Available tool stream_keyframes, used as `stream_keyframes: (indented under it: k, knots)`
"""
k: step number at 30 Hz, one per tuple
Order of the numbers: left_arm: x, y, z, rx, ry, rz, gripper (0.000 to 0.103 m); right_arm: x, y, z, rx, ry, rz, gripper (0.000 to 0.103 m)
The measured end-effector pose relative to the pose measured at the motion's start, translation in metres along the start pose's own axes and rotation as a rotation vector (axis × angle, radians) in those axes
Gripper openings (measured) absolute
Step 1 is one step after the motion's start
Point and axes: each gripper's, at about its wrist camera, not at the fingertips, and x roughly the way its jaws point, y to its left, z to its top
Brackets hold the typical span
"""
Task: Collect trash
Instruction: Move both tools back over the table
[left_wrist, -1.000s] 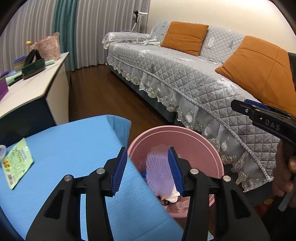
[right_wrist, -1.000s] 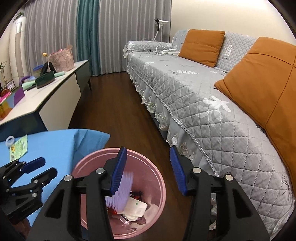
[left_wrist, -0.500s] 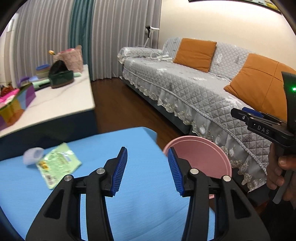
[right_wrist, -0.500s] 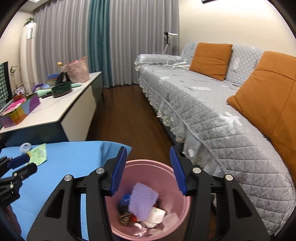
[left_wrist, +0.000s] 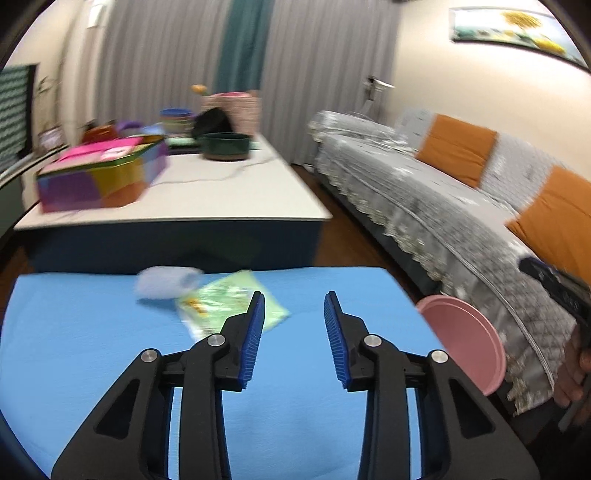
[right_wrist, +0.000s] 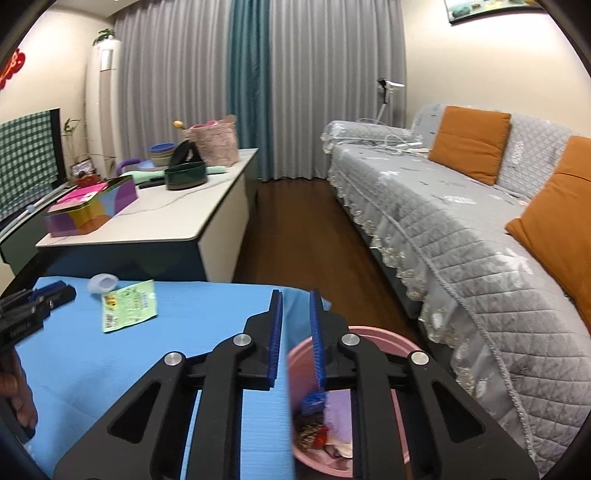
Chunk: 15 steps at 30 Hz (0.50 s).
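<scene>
While the left gripper (left_wrist: 294, 332) hovers over the blue-covered bench (left_wrist: 110, 354), its jaws are closing with nothing between them, a moderate gap left between the blue pads. Just ahead of them on the blue cloth lies a green snack wrapper (left_wrist: 229, 306), flat, and touching its far corner sits a small pale cup (left_wrist: 166, 282) tipped on its side (the left wrist view is blurred, so detail is poor). The right gripper (right_wrist: 295, 339) hangs over the bench's right edge and the pink bin (right_wrist: 373, 336) standing on the floor beside it; its jaws are closing too, narrow now, and empty. Inside the bin are crumpled scraps, among them a pale purple piece (right_wrist: 340, 417) and something blue (right_wrist: 312, 400). From the right wrist view the wrapper (right_wrist: 127, 308) and cup (right_wrist: 102, 283) lie well to the left of the bin, near the left gripper's tips. A grey quilted sofa (right_wrist: 461, 221) with orange cushions runs along the right wall.
</scene>
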Motion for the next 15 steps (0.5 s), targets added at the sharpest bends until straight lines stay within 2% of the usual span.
stream_keyframes:
  k: [5, 12, 15]
  knots:
    - [-0.003, 0.053, 0.005, -0.062, -0.005, 0.121, 0.032, 0.012, 0.032, -0.009, -0.014, 0.02, 0.055, 0.015]
    - [-0.005, 0.113, 0.011, -0.144, -0.006, 0.229, 0.032, 0.033, 0.097, -0.016, -0.064, 0.047, 0.152, 0.015]
    - [-0.002, 0.132, 0.01, -0.173, 0.001, 0.251, 0.032, 0.042, 0.138, -0.02, -0.1, 0.054, 0.209, 0.015]
